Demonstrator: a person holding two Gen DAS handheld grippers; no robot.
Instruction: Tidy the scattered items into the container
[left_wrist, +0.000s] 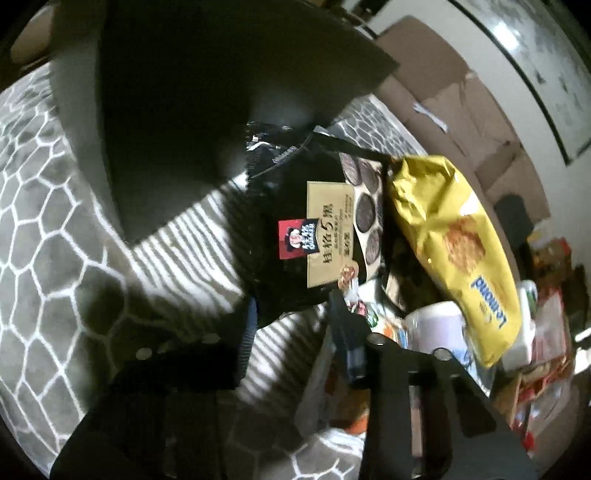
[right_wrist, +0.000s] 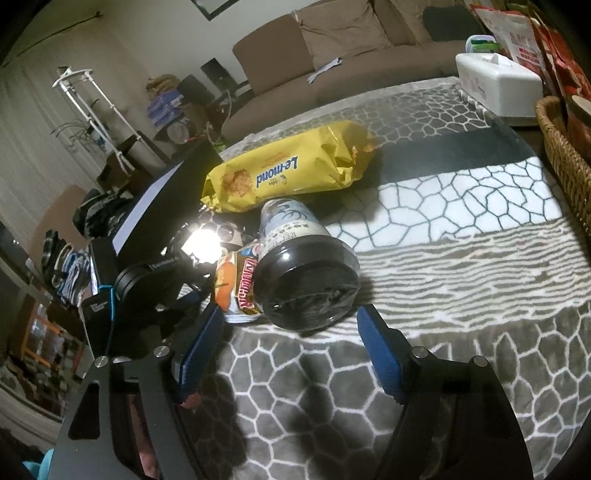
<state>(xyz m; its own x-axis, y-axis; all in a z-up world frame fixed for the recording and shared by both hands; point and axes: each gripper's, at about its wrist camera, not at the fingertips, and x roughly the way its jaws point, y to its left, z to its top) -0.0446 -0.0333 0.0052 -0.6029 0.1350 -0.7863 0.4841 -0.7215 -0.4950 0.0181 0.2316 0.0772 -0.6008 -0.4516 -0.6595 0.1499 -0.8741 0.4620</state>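
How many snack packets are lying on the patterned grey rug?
3: the yellow Le-mond biscuit packet farthest back, the black Quaker cookie bag gripped by the left gripper, and a small orange snack packet beside the dark-based bottle. Others may be hidden.

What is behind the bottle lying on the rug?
Behind the bottle lies a yellow biscuit pack. A small snack packet sits beside it, partly covered. What's under the bottle is hidden.

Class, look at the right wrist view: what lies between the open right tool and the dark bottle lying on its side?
Only bare patterned rug lies between the right tool and the bottle.
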